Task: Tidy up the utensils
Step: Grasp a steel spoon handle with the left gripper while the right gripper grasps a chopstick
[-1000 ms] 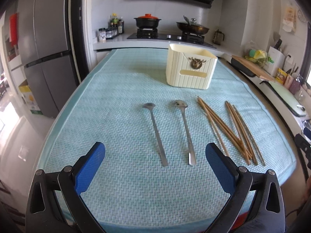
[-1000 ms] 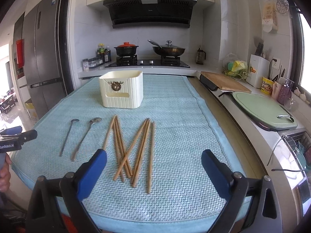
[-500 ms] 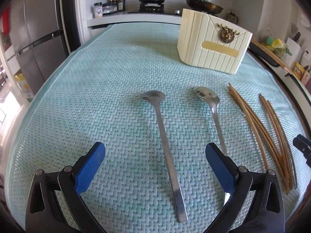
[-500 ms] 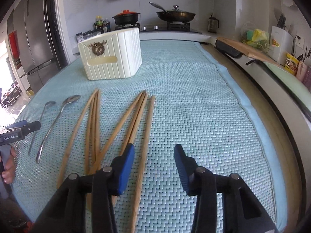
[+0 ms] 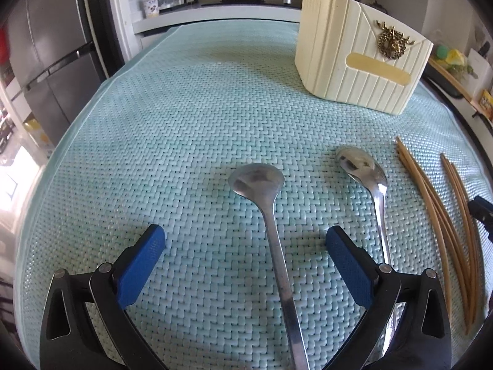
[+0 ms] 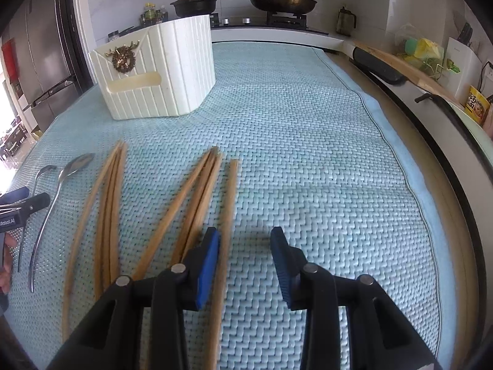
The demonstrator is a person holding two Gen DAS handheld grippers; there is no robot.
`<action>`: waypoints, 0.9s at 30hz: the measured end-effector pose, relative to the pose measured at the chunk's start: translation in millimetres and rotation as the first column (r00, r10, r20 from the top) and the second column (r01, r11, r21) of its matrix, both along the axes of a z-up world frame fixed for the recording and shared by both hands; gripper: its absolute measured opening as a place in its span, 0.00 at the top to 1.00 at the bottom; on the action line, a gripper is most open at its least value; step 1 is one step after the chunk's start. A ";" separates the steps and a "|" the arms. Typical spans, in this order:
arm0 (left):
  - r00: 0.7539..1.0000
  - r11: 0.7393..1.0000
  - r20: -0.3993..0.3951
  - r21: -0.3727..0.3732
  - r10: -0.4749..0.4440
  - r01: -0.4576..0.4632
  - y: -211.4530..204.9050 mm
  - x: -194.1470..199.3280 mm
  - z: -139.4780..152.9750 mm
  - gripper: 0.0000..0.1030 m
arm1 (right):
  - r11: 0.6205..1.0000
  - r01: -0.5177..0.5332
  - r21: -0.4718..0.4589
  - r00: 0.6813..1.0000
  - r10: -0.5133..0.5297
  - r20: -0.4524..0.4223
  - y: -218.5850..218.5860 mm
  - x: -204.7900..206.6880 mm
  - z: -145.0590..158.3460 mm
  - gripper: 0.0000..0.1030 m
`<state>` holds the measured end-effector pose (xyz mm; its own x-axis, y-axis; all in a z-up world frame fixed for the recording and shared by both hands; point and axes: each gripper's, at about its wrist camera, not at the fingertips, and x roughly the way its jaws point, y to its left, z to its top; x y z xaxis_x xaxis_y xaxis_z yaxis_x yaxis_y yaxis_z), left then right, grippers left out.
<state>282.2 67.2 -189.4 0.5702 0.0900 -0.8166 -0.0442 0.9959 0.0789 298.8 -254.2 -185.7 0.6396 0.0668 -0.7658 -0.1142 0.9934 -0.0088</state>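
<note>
Two steel spoons lie side by side on the teal woven mat. My left gripper (image 5: 245,242) is open and low over the mat, its blue pads on either side of the left spoon (image 5: 271,222); the right spoon (image 5: 374,185) lies just outside the right pad. Several wooden chopsticks (image 6: 197,197) lie in two loose bundles. My right gripper (image 6: 245,246) is partly open and empty, with the rightmost single chopstick (image 6: 226,225) running between its pads, close to the left pad. A cream ribbed utensil holder (image 5: 360,52) stands behind; it also shows in the right wrist view (image 6: 157,71).
The mat (image 5: 154,117) covers a counter. A stove with a black pot (image 6: 195,3) and a pan (image 6: 282,0) stands behind. A fridge (image 5: 52,46) is at the left. A cutting board (image 6: 409,71) and bottles line the right counter.
Both grippers have moved forward and down toward the mat. The left one now straddles the left spoon. The right one narrowed its jaws and sits over the rightmost chopstick.
</note>
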 end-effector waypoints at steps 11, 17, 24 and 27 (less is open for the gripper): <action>0.997 0.999 -0.069 -0.019 -0.045 0.044 15.0 42.2 4.2 0.00 | 0.999 -0.041 -0.018 0.997 0.040 -0.059 9.7 40.9 3.5 0.64; 0.998 0.995 -0.058 -0.093 -0.026 0.020 16.1 35.6 9.1 0.14 | 0.999 -0.035 -0.015 0.996 0.033 -0.084 10.1 56.7 6.0 0.66; 0.998 0.993 0.002 -0.094 -0.067 0.067 0.9 29.5 9.5 0.79 | 0.999 -0.052 -0.008 0.996 0.052 -0.079 19.2 67.0 5.7 0.93; 0.998 0.988 0.024 -0.139 -0.064 0.066 4.5 26.1 7.7 0.96 | 0.999 -0.045 0.030 0.996 0.047 -0.071 14.1 73.0 6.3 0.93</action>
